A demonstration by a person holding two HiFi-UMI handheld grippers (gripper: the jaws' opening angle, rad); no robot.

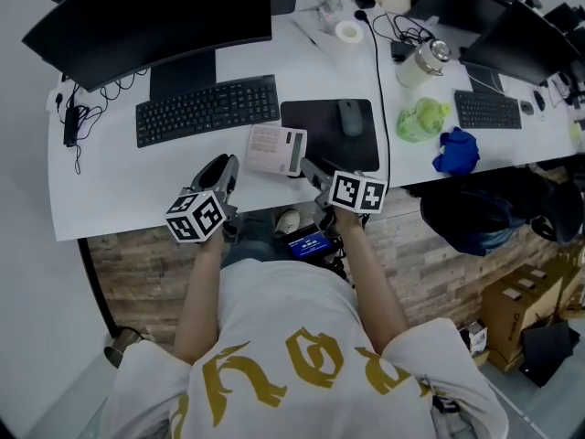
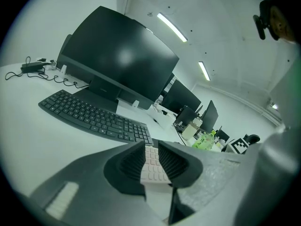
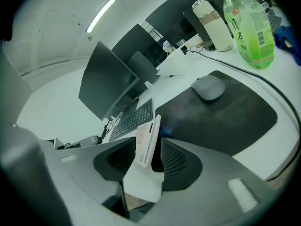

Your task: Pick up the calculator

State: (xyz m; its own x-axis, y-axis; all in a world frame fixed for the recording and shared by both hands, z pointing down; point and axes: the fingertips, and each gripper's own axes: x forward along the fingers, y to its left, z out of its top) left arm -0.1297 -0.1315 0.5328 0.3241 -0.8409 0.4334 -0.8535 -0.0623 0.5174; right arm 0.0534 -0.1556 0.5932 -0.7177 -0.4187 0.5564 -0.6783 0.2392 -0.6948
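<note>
Two things flank the white calculator (image 1: 276, 150) on the desk (image 1: 119, 186): keyboard (image 1: 207, 109) at left, mouse pad (image 1: 320, 135) with mouse (image 1: 350, 116) at right. Right gripper (image 1: 310, 166) is clamped on its right edge. Left gripper (image 1: 223, 168) lies low beside it, jaws slightly apart, empty.

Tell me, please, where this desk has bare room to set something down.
Bare desk lies between the keyboard and the front edge, left of the calculator. It is crowded right of the mouse pad: white flask, green bottle, blue cloth.
</note>
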